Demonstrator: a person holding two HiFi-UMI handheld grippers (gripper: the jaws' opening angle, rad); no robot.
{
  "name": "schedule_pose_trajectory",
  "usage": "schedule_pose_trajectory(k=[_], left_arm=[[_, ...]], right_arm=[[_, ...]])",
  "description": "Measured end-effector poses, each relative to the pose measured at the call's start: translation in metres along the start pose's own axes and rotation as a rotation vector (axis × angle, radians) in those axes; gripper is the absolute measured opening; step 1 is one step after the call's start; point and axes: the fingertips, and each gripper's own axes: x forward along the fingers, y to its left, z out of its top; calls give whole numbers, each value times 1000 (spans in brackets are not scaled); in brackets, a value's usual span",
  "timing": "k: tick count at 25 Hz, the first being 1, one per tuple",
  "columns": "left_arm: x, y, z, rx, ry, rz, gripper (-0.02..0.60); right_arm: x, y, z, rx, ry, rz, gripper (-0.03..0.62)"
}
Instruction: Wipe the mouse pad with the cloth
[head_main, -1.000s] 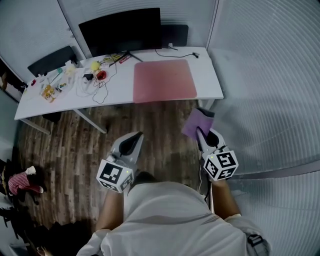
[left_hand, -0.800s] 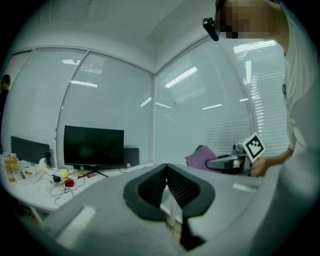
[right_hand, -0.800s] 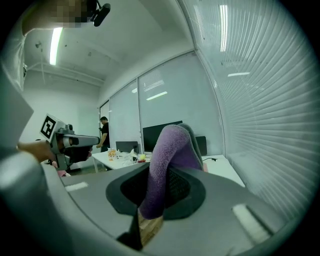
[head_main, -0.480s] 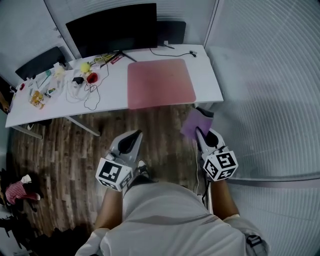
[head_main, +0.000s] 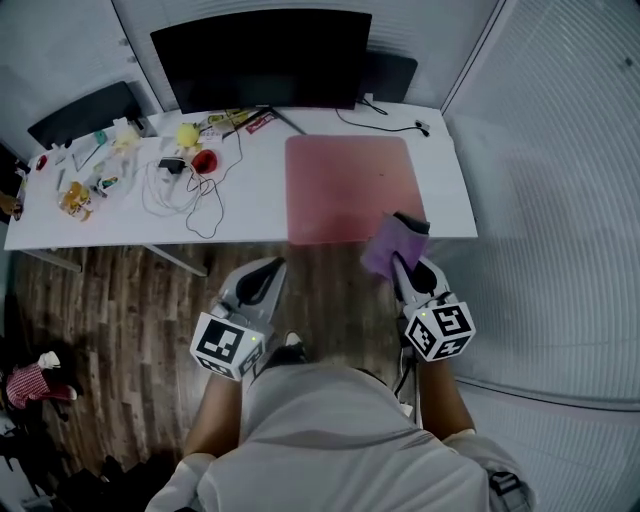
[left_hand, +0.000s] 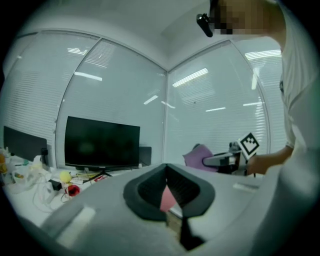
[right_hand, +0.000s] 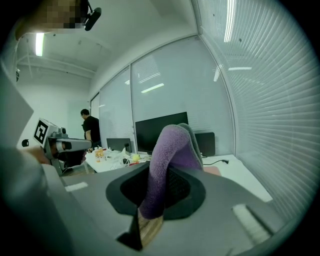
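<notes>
A pink mouse pad (head_main: 352, 188) lies on the right half of the white desk (head_main: 240, 205), in front of a black monitor (head_main: 262, 58). My right gripper (head_main: 401, 263) is shut on a purple cloth (head_main: 388, 246), which hangs in the air over the desk's front edge by the pad's near right corner. In the right gripper view the cloth (right_hand: 172, 150) stands up out of the jaws and hides much of the pad. My left gripper (head_main: 262, 281) is held over the floor short of the desk, jaws together and empty; a sliver of the pad (left_hand: 167, 200) shows past them.
Cables, a red object, a yellow ball and small bottles (head_main: 170, 165) crowd the desk's left half. A black cable (head_main: 395, 122) runs behind the pad. A black chair (head_main: 85, 110) stands at far left. A blinded glass wall (head_main: 560, 180) closes the right side. A person (right_hand: 91, 131) stands far off.
The desk and pad have come nearer in the head view. The cloth, earlier over the floor, now reaches the desk's front edge. Both grippers keep their pose.
</notes>
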Motion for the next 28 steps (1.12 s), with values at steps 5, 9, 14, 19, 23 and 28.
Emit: schedule_pose_trajectory(k=[5,9,14,19,23,28], left_arm=[[-5,65,1,-1,2,3,3],[-1,99,-3,-7,4,-2,3],[16,128,-10,-39,12,-12,3],[45,153,-11,-50,18,-7,3],[75,181,-10,-49,21,38,3],[123,207,-4,-72,22,94,3]], right_arm=[[59,26,11,-12,7,-1,57],[91,37,10,-16,34,-2,57],[123,31,15,-19,59,-10,57],[162,10,18,-14,82,-1,57],[204,-13,20,-11,91,39,57],[260,-50,28,-8,115,105,57]])
